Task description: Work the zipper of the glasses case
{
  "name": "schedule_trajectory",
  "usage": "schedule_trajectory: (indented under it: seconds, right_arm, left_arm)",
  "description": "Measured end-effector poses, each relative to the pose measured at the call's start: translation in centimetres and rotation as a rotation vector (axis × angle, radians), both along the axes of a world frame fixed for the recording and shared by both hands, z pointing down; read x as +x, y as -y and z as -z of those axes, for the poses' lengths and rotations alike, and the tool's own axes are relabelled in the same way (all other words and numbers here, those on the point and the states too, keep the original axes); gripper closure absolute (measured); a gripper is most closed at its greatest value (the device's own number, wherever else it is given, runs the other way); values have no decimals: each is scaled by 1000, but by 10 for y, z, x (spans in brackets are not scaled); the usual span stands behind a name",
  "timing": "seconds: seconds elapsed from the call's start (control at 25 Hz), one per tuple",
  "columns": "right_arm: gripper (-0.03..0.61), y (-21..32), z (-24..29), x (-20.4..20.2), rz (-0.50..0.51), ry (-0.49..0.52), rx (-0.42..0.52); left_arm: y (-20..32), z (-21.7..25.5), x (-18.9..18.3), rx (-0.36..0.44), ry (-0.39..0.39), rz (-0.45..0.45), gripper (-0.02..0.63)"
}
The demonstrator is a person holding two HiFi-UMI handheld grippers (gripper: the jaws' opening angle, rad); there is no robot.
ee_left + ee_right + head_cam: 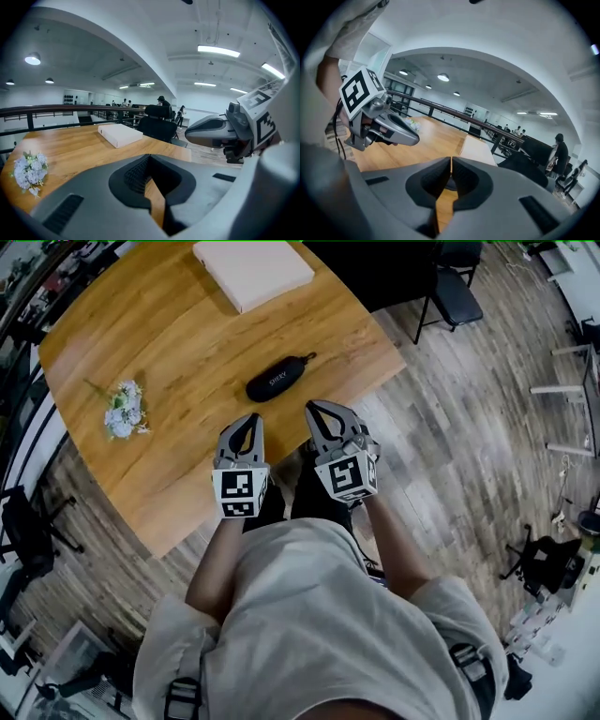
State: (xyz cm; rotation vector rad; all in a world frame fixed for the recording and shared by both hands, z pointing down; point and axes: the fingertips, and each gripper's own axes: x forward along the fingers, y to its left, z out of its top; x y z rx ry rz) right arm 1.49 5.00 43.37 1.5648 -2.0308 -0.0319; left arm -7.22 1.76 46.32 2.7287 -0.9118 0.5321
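**Glasses case.** The black glasses case (pixel 277 379) lies on the wooden table (pixel 178 343), near the edge closest to the person. In the head view its long axis runs diagonally from lower left to upper right. The zipper pull (pixel 307 357) projects from the upper-right end. The white print on its top is too small to read.

**Left gripper.** The left gripper (pixel 248 418) is at the table's near edge, short of the case and not touching it. Its jaws are closed together with nothing between them.

**Right gripper.** The right gripper (pixel 312 409) is beside the left one, also clear of the case. Its jaws meet tip to tip and hold nothing.

**Limits of view.** In the left gripper view, the gripper body covers the case. In the right gripper view, a dark rounded shape (pixel 451 184) shows behind the closed jaws; it cannot be confirmed as the case. A white box (pixel 253 270) is cut off by the head view's top edge.
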Motion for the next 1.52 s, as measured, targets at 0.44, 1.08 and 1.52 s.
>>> schedule_trajectory:
  seconds: [0.44, 1.08, 1.52]
  right_arm:
    - [541, 34, -98, 21, 470, -395, -133]
    - [293, 70, -179, 15, 940, -731, -93]
    - [291, 98, -184, 6, 1059, -652, -261]
  left_arm:
    - [14, -81, 7, -163, 119, 327, 591]
    - [3, -113, 8, -257, 119, 604, 591]
    - [7, -105, 4, -264, 111, 635, 591]
